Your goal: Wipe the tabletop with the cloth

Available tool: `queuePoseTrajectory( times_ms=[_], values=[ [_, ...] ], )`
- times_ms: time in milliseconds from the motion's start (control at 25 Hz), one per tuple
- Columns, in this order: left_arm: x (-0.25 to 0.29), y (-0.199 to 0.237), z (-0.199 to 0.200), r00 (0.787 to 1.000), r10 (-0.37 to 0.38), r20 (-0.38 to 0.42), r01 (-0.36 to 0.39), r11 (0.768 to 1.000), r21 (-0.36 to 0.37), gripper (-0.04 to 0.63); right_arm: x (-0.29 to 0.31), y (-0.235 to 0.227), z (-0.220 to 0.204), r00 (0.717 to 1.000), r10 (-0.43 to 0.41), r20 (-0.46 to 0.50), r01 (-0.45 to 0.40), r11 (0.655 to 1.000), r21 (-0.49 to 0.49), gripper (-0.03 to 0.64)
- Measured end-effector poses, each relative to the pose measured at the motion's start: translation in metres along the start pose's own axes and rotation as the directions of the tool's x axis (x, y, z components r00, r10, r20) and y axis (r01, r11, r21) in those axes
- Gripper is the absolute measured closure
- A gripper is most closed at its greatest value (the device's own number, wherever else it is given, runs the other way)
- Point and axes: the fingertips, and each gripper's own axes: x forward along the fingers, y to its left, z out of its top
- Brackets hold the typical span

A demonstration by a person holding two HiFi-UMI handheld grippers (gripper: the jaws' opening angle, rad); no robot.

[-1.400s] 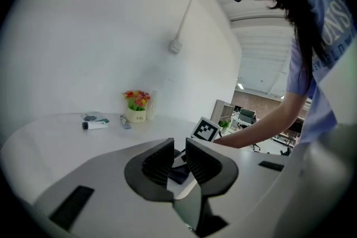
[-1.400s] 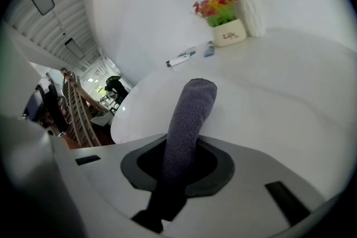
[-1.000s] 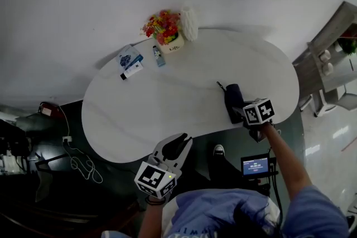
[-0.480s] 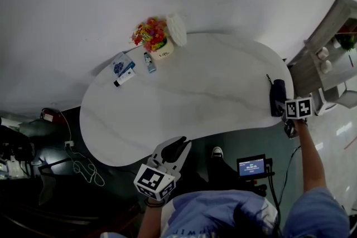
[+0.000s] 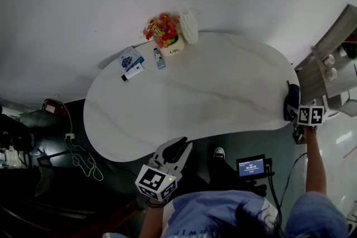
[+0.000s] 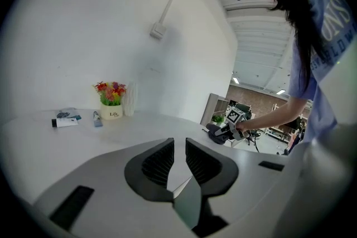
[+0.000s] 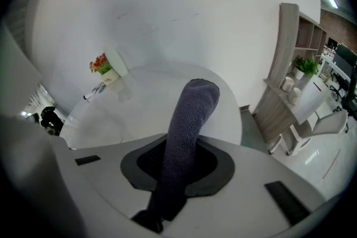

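The white oval tabletop [image 5: 195,97] fills the middle of the head view. A dark grey cloth [image 5: 290,101] lies at its far right end, right at the edge. My right gripper [image 5: 296,111] is shut on it, its marker cube just off the table. In the right gripper view the cloth [image 7: 192,114] runs out between the jaws onto the table [image 7: 139,108]. My left gripper [image 5: 179,144] hangs below the front edge, off the table. Its jaws stand almost together around a thin gap, holding nothing [image 6: 179,145]. The cloth [image 6: 216,132] shows far off in that view.
At the back of the table stand a flower pot [image 5: 165,34] and a white ribbed vase [image 5: 189,25], with a small bottle [image 5: 160,58], a blue packet [image 5: 130,57] and a tube [image 5: 133,71]. A shelf unit [image 5: 329,64] stands right of the table; a small screen [image 5: 252,166] sits below the front edge.
My right gripper has dragged the cloth from the front right part of the table out to its far right end. The left gripper has stayed where it was.
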Motion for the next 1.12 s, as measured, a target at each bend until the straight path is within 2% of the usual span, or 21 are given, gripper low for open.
queuePoseTrajectory(
  times_ms=[200, 320, 440, 560, 760, 920, 1120],
  values=[
    [-0.024, 0.016, -0.001, 1.0, 0.009, 0.027, -0.009, 1.0, -0.008, 0.532, 0.002, 0.118, 0.017, 0.987, 0.156, 0.039, -0.154, 0.986, -0.062, 0.543],
    [-0.045, 0.03, 0.0, 0.998, 0.026, 0.049, -0.025, 1.0, -0.011, 0.534, 0.009, 0.21, 0.01, 0.955, 0.298, 0.018, -0.295, 0.951, -0.092, 0.543],
    [-0.076, 0.047, -0.005, 0.996, 0.048, 0.069, -0.046, 0.999, -0.022, 0.534, 0.012, 0.309, -0.007, 0.911, 0.41, -0.037, -0.41, 0.899, -0.151, 0.543],
    [-0.116, 0.07, -0.016, 0.994, 0.083, 0.076, -0.081, 0.996, -0.031, 0.534, 0.014, 0.411, -0.032, 0.855, 0.507, -0.104, -0.517, 0.826, -0.223, 0.543],
    [-0.195, 0.116, -0.044, 0.979, 0.187, 0.083, -0.181, 0.981, -0.072, 0.534, 0.015, 0.568, -0.085, 0.747, 0.628, -0.217, -0.663, 0.681, -0.309, 0.543],
    [-0.262, 0.152, -0.071, 0.955, 0.285, 0.082, -0.276, 0.956, -0.099, 0.534, 0.016, 0.673, -0.139, 0.674, 0.669, -0.313, -0.735, 0.568, -0.369, 0.543],
    [-0.336, 0.181, -0.1, 0.914, 0.397, 0.082, -0.383, 0.912, -0.15, 0.534, 0.006, 0.772, -0.216, 0.575, 0.678, -0.457, -0.815, 0.425, -0.394, 0.543]
  ],
)
